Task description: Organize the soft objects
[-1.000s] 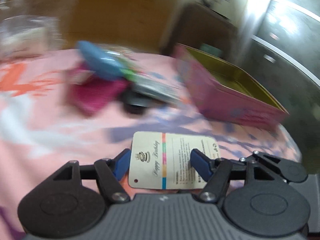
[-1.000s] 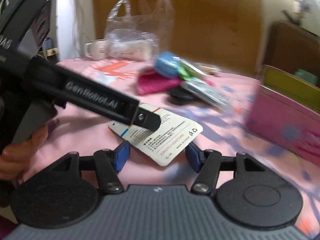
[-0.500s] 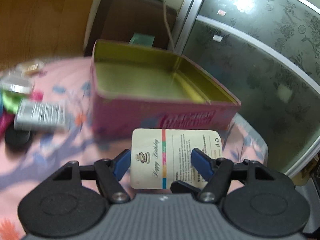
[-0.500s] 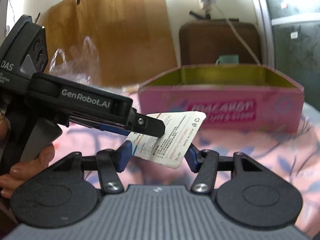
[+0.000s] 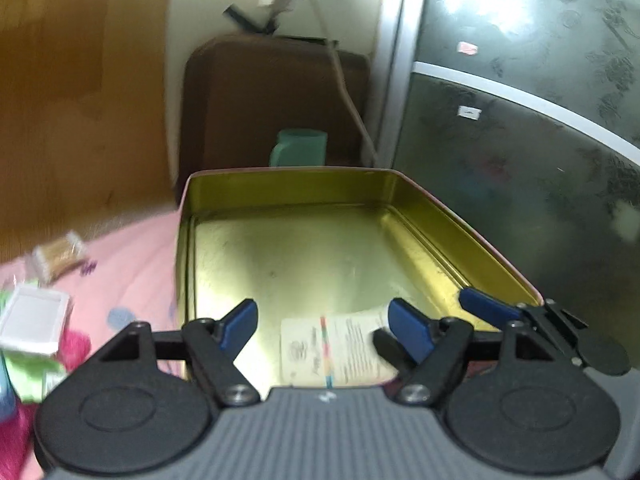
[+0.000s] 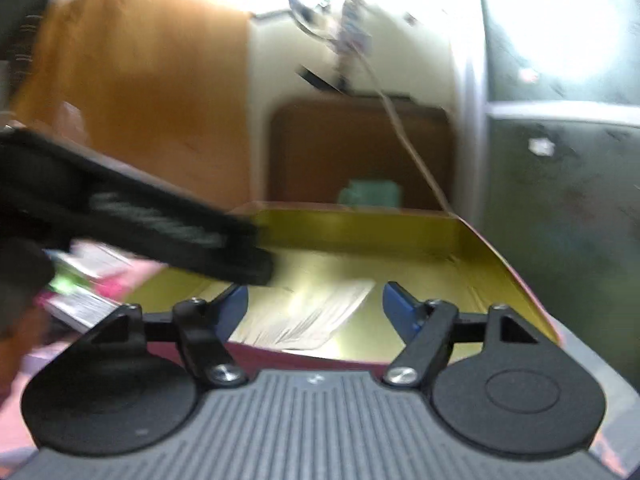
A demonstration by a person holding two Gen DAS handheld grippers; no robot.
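Note:
A white birthday card pack (image 5: 334, 350) lies on the gold floor of the open pink tin (image 5: 304, 184), near its front wall; it also shows blurred in the right wrist view (image 6: 316, 314). My left gripper (image 5: 324, 322) is open just above the card, inside the tin's near end. My right gripper (image 6: 316, 304) is open over the tin's (image 6: 480, 240) front wall, beside the left gripper's body (image 6: 160, 228). Its blue fingertip (image 5: 486, 305) shows at the tin's right wall in the left wrist view.
Soft items lie on the pink tablecloth (image 5: 132, 248) left of the tin: a white packet (image 5: 34, 318), a magenta knit piece (image 5: 74, 346), a green wrapper (image 5: 30, 374). A brown cabinet (image 5: 276, 100) with a teal mug (image 5: 300, 148) stands behind. A dark glass door (image 5: 540, 160) is right.
My left gripper carried the card from the tablecloth over the tin, then opened and let it go; the card now lies inside. My right gripper followed to the tin's front.

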